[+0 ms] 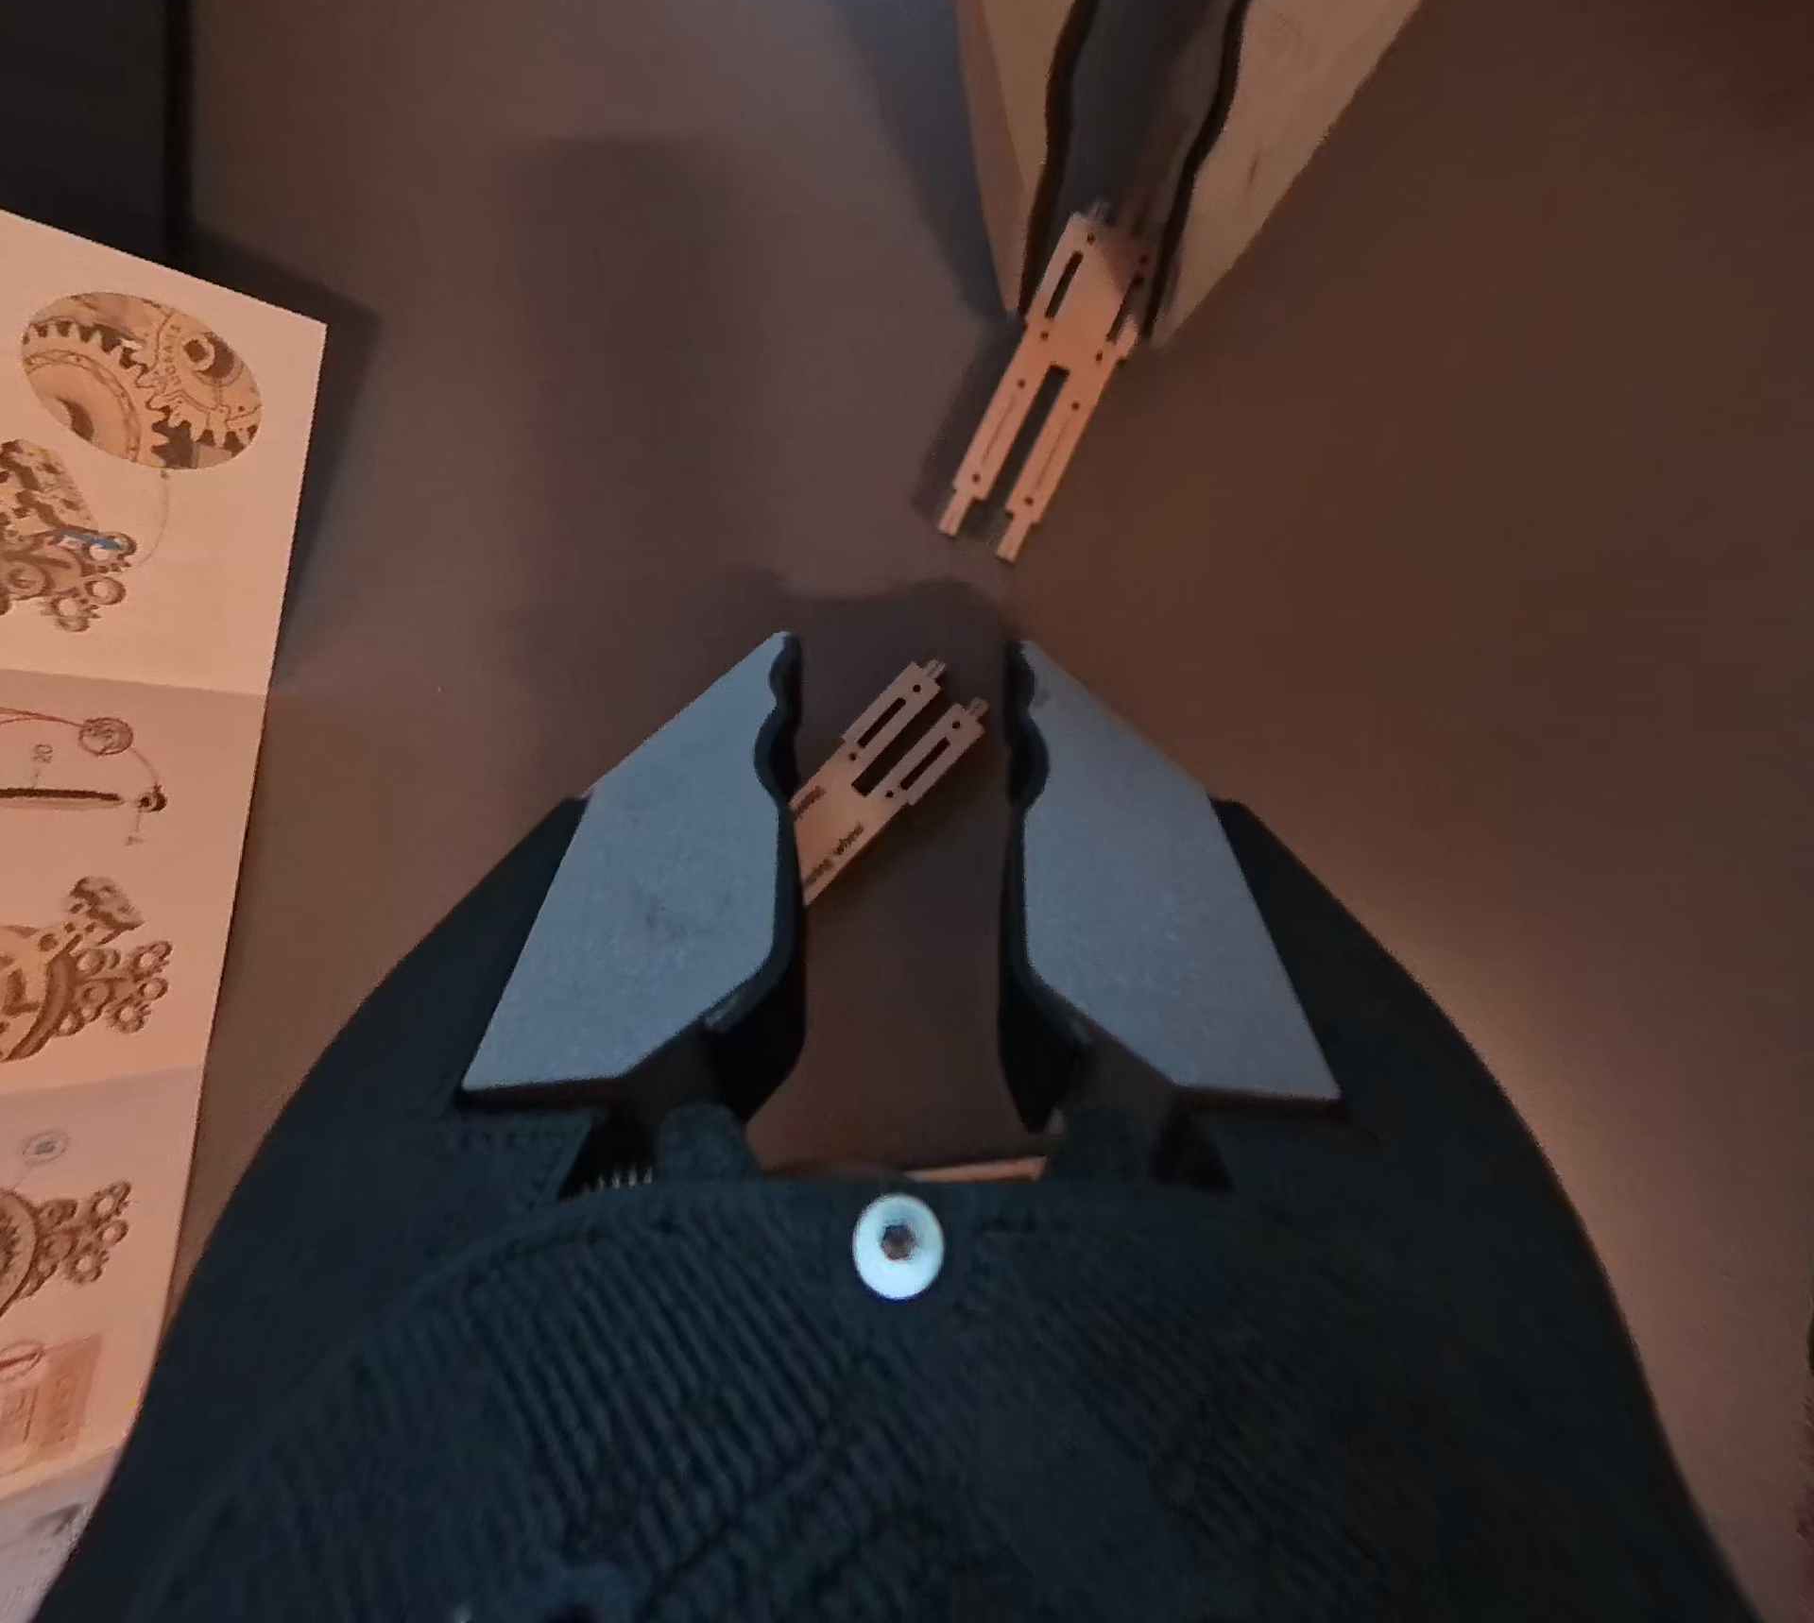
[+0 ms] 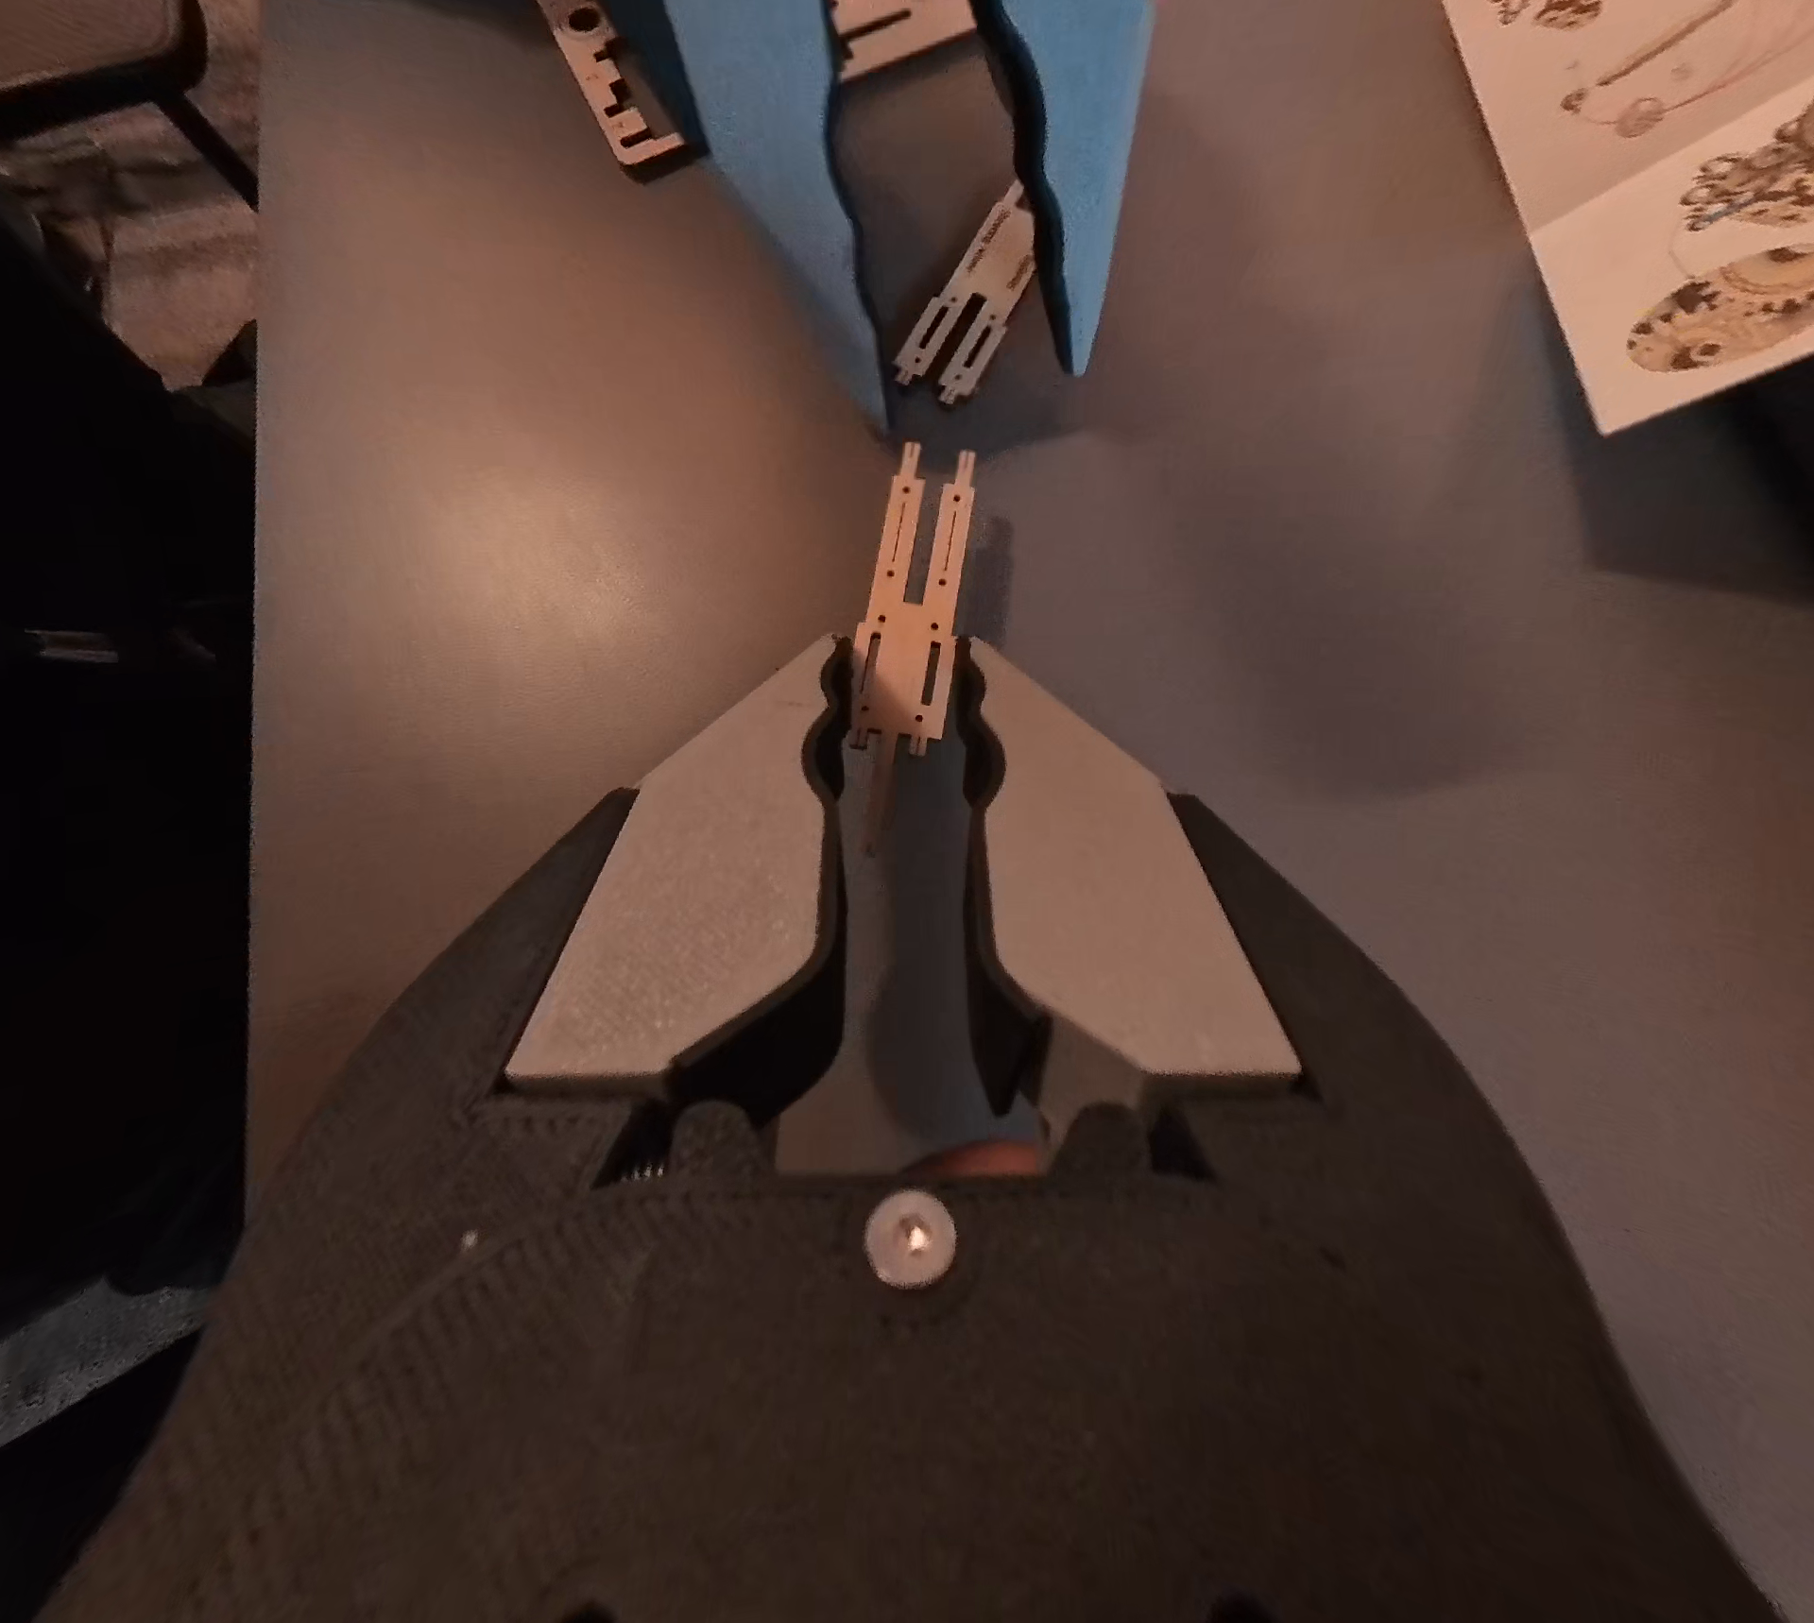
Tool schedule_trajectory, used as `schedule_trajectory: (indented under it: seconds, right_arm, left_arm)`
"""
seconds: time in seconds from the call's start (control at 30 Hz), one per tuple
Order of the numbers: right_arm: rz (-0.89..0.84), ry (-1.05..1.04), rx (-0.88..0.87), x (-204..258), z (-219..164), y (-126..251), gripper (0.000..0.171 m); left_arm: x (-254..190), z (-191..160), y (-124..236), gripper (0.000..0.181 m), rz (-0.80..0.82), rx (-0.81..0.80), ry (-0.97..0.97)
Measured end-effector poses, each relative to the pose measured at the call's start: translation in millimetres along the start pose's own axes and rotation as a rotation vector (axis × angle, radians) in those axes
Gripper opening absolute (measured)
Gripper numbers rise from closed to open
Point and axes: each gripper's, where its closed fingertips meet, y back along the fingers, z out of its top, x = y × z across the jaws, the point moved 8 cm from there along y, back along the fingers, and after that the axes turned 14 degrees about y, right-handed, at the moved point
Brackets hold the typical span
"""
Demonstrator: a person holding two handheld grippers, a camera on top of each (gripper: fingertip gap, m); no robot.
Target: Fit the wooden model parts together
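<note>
Right gripper (image 2: 901, 643): jaws nearly closed, clamping a slotted wooden strip (image 2: 918, 585) by its edges; the forked end projects forward above the worktop (image 2: 550, 555). Left gripper (image 1: 901, 653): jaws partly open, straddling a second strip (image 1: 888, 766) that slants across the gap; contact cannot be determined. Strip ends face each other, apart. Instruction sheet (image 1: 147, 643) lies at the worktop edge; wooden panels (image 2: 883, 5) beyond.

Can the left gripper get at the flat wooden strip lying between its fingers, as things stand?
Probably yes. The left gripper is open, and the wooden strip lies flat on the table in the gap, angled under one finger. The right gripper, holding its own forked piece, sits farther ahead, clear of it.
</note>
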Motion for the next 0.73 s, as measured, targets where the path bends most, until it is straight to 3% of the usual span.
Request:
schedule_trajectory:
  seconds: [0.33, 0.73]
  right_arm:
    - [-0.034, -0.058, -0.03, -11.9, -11.6, 5.1, 0.017]
    - [-0.053, -0.095, -0.032, -20.4, -17.0, 2.5, 0.018]
  left_arm:
    - [2.3, -15.7, 33.9, 0.044, -0.043, -0.3, 0.094]
    - [-0.9, -34.3, 32.7, 0.046, -0.035, -0.276, 0.08]
